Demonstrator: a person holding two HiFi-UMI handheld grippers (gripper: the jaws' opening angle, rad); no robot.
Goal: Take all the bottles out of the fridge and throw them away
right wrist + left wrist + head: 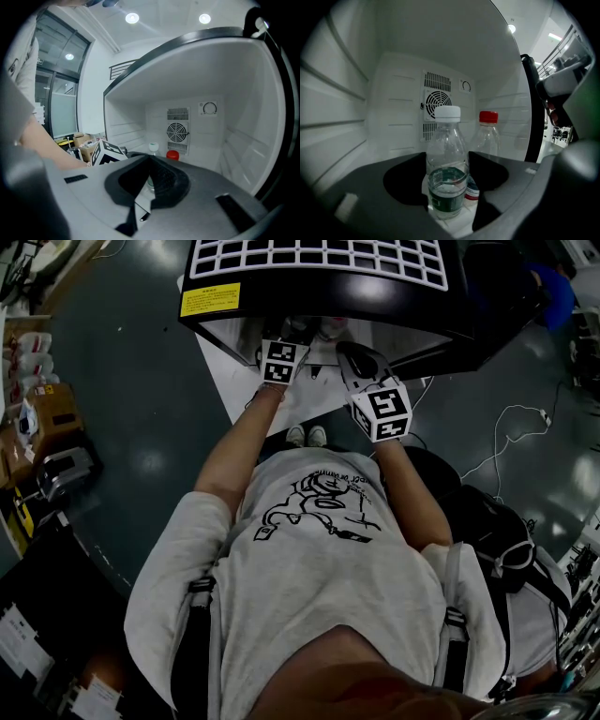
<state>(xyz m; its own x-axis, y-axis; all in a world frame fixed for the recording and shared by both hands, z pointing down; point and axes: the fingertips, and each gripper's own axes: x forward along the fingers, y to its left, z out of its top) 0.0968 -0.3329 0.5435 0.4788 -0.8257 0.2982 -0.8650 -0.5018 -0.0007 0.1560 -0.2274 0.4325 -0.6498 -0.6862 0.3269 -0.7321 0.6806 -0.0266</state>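
Inside the white fridge (pixel 393 84) a clear bottle with a white cap (pixel 446 136) stands on the floor. My left gripper (pixel 447 161) is around its body, with a pad against each side. A second clear bottle, with a red cap (pixel 487 133), stands just behind it to the right. In the right gripper view both caps show, the white cap (pixel 153 146) and the red cap (pixel 172 155). My right gripper (pixel 150 164) is shut and holds nothing, hanging at the fridge opening to the right of the left gripper (pixel 108 152). In the head view the left gripper (pixel 283 360) and the right gripper (pixel 380 407) reach into the black fridge (pixel 319 287).
A fan grille (pixel 437 103) sits in the fridge's back wall, with ribbed walls on both sides. The open door's edge (pixel 532 112) stands to the right. Boxes and clutter (pixel 42 418) lie on the floor to the left, and a white cable (pixel 511 432) to the right.
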